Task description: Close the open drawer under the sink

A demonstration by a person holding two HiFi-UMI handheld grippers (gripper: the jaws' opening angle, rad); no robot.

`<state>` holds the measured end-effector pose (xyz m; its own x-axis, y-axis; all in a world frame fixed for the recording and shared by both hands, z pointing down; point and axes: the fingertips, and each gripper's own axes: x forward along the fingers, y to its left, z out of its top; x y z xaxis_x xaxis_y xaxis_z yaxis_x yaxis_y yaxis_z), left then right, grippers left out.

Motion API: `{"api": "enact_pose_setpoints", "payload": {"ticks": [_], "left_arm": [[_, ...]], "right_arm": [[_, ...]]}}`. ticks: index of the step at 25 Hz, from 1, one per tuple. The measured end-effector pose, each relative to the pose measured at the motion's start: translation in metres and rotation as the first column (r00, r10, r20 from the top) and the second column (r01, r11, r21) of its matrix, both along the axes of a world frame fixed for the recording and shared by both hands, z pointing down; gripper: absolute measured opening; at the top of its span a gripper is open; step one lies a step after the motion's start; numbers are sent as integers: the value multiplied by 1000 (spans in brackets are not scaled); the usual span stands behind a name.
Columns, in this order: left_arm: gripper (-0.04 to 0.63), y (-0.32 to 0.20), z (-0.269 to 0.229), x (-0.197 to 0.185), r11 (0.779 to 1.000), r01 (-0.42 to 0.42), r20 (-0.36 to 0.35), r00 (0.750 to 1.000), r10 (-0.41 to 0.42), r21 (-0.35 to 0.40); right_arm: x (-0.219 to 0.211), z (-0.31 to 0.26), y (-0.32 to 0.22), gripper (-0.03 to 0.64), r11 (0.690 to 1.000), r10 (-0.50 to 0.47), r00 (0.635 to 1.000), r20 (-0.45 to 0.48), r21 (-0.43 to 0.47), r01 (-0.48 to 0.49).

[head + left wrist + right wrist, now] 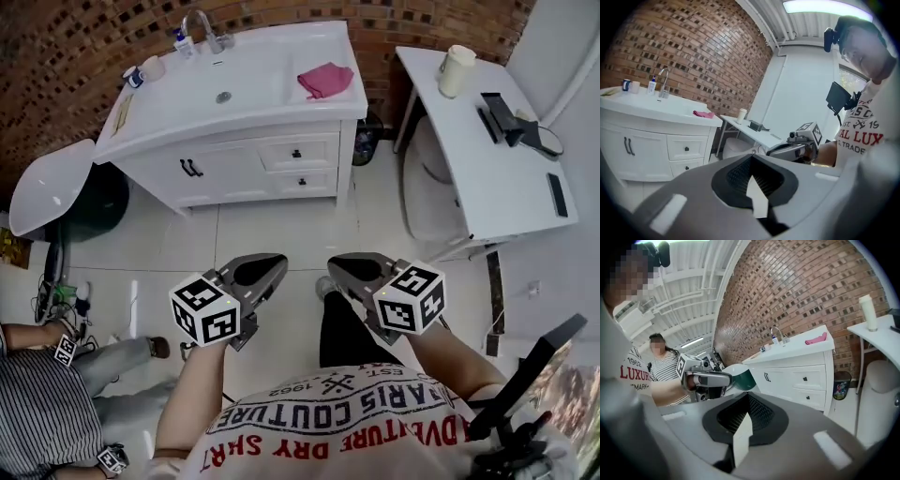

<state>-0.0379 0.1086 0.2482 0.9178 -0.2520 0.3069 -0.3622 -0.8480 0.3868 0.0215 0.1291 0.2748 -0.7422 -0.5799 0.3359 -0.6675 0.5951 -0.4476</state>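
While both tools hung over the floor tiles, well apart from the vanity (225, 173), the left gripper (265, 266) and right gripper (345, 266) had fingers pressed together, empty. Under the counter's (262, 89) right end, the upper drawer (298, 153) and lower drawer (302, 181) looked flush.

A pink cloth (325, 80) lies on the vanity top (272, 105); at its far left corner stand a small bottle (185, 44) and two cups (153, 67). A dark bin (366, 138) sits by the brick wall (75, 47), near a white table (497, 178) bearing a cream cup (456, 70) and black gadgets (506, 117). A person in a striped shirt (37, 403) sits nearby.
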Motion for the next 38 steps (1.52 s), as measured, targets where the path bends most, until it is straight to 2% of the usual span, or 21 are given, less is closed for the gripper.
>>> {"api": "enact_pose_setpoints", "payload": {"ticks": [6, 11, 15, 18, 22, 38], "left_arm": [[-15, 126, -48, -7, 1000, 3, -48, 999, -1, 29], [-15, 193, -71, -9, 1000, -4, -48, 999, 6, 31], [-15, 215, -86, -8, 999, 32, -78, 997, -30, 21], [-15, 230, -93, -1, 999, 31, -98, 995, -27, 39], [-15, 245, -95, 5, 998, 20, -93, 996, -14, 60], [-15, 271, -94, -1, 996, -5, -80, 997, 12, 89]], "right_arm": [[-6, -39, 124, 5, 999, -40, 999, 32, -4, 40], [-4, -66, 177, 6, 999, -51, 998, 23, -8, 51], [1, -87, 198, 5, 999, -53, 999, 10, 13, 53], [7, -96, 213, 5, 998, -66, 998, 20, 9, 66], [10, -95, 228, 5, 997, -77, 997, -17, 10, 77], [-12, -94, 248, 5, 993, -114, 993, -19, 24, 115]]}}
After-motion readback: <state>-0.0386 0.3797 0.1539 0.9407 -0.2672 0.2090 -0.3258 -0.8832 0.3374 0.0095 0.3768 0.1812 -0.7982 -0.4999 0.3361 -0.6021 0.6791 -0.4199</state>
